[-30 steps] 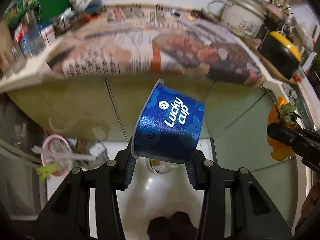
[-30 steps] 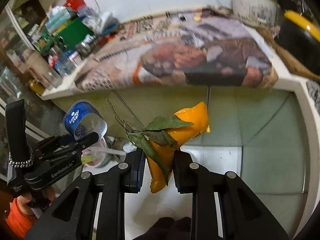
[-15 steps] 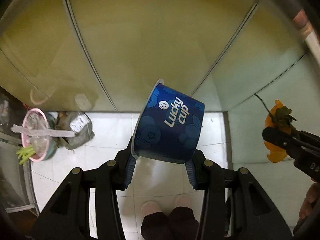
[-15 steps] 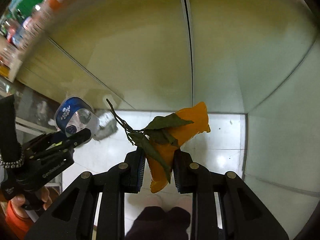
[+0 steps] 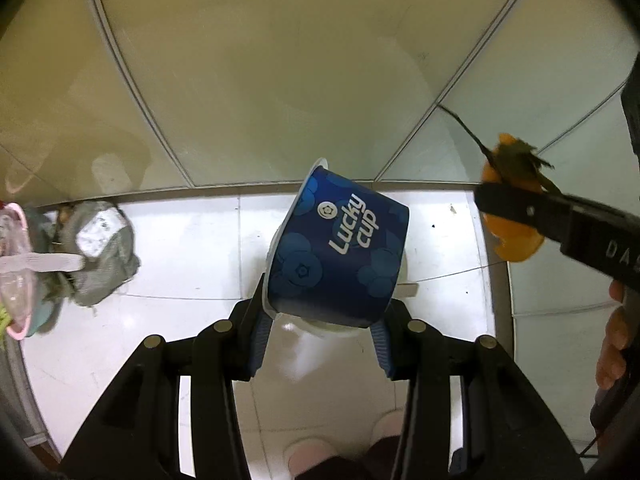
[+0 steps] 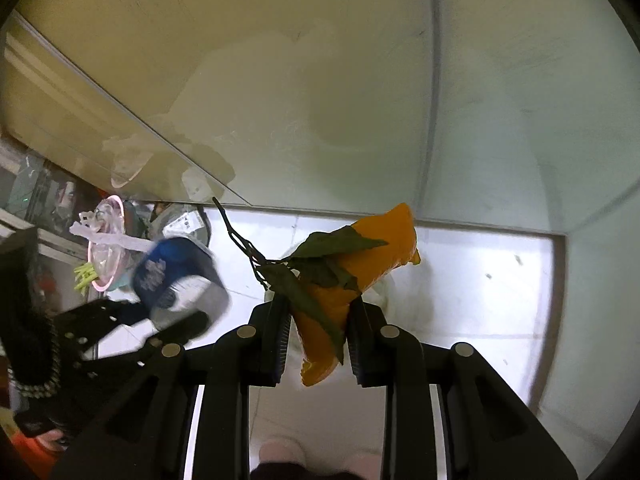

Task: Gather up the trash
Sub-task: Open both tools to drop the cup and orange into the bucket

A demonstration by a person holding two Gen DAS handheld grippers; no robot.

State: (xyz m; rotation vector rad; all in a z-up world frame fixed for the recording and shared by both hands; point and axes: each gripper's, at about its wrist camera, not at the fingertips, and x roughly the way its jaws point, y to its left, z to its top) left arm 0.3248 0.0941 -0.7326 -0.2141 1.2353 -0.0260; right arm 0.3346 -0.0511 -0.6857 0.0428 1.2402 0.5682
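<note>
Dropping from counter height, blue cup (image 5: 340, 248) and orange peel (image 6: 352, 276) now near the floor.

You have a blue paper cup (image 5: 340, 248) printed "Lucky cup" in white, tilted with its open rim toward the upper left, held off the white tiled floor by its sides. Your other piece is an orange peel (image 6: 344, 292) with green leaves and a thin dark twig, standing roughly upright, pinched at its lower half.

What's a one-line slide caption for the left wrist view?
Left gripper clamps a blue Lucky Cup tub above white floor tiles; right gripper alongside holds orange peel.
</note>
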